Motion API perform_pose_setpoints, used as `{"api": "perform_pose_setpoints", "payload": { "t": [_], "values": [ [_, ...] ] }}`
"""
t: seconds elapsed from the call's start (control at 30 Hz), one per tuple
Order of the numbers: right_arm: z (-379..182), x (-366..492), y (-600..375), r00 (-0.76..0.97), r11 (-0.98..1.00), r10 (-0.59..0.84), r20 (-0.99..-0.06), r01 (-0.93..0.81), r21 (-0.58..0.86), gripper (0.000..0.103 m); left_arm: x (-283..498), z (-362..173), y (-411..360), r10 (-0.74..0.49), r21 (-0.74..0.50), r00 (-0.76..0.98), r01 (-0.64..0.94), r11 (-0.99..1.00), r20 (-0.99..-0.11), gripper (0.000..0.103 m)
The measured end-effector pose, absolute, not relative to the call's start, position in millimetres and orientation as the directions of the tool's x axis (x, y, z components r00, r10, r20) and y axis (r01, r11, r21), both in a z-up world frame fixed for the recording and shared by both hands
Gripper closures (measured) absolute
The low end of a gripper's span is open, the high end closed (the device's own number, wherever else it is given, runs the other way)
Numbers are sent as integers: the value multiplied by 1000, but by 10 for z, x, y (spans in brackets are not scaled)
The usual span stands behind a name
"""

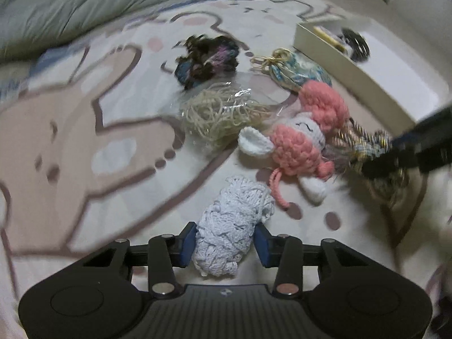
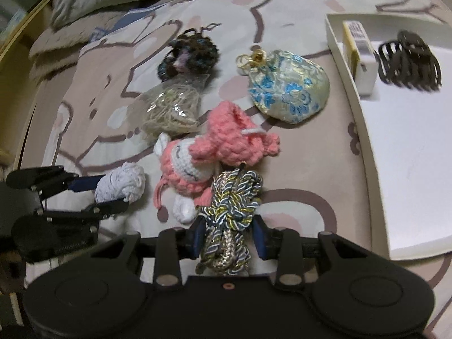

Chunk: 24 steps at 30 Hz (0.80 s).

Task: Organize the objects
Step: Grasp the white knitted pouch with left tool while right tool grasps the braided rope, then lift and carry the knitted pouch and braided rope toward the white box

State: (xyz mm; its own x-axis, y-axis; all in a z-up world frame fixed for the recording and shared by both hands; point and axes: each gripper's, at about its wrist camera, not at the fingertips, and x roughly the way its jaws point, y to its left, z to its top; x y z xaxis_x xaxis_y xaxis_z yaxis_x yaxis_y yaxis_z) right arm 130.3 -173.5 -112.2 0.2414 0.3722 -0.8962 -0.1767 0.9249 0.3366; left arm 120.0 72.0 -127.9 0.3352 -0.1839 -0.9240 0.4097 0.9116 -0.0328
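Tray [image 2: 350, 84] lay toward the bed's right edge, nearer the right gripper [image 2: 229, 238] clamping the braided cord [image 2: 231, 206]; the left gripper [image 1: 225, 244] squeezed white yarn [image 1: 228, 226]

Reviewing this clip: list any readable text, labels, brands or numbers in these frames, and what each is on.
No text can be read in either view.
Small white and yellow box in the white tray: dark printed marks on top, too blurred to read.
Left wrist device: small emblem, no letters legible.
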Motion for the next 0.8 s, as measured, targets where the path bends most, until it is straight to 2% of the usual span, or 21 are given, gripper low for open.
{"api": "perform_pose_setpoints", "payload": {
  "t": [0.13, 0.4, 0.8],
  "values": [
    [-1078, 1238, -1733, 235, 913, 371, -899, -270, 306, 67, 1119, -1263, 716, -215, -103, 309, 340, 935, -926, 57],
    [-1051, 1134, -1782, 213, 890, 390, -896, -337, 307, 67, 1048, -1191, 545, -251, -129, 317, 360, 924, -915, 58],
    [-555, 1219, -1979, 419, 898, 397, -817, -363, 249, 67, 1096, -723, 458, -297, -205, 505, 230, 951, -810, 59]
  ]
}}
